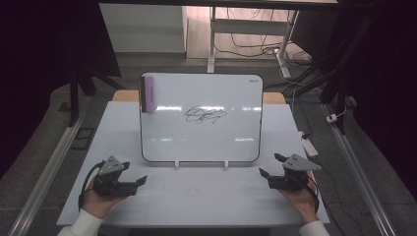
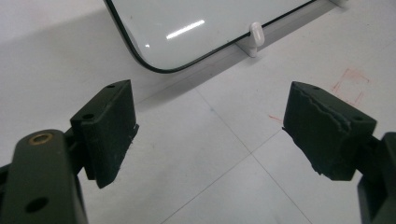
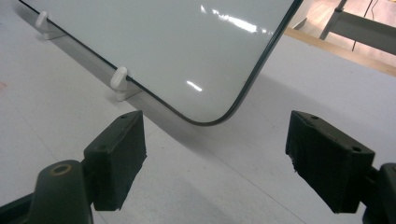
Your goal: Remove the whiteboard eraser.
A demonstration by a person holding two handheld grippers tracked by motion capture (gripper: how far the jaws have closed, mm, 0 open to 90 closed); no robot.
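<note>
Two grippers rest open and empty on the bench (image 1: 206, 201): left gripper (image 1: 135, 183), right gripper (image 1: 268, 178). The eraser (image 1: 148, 96) on the whiteboard (image 1: 200, 137) lies far-left, upright, nearer the left.

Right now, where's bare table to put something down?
Widest free patch: the strip between the left gripper and the right gripper, in front of the whiteboard. Narrower bare margins run along the board's left and right sides. The eraser sits at the board's top-left edge. The table centre is taken by the board.
</note>
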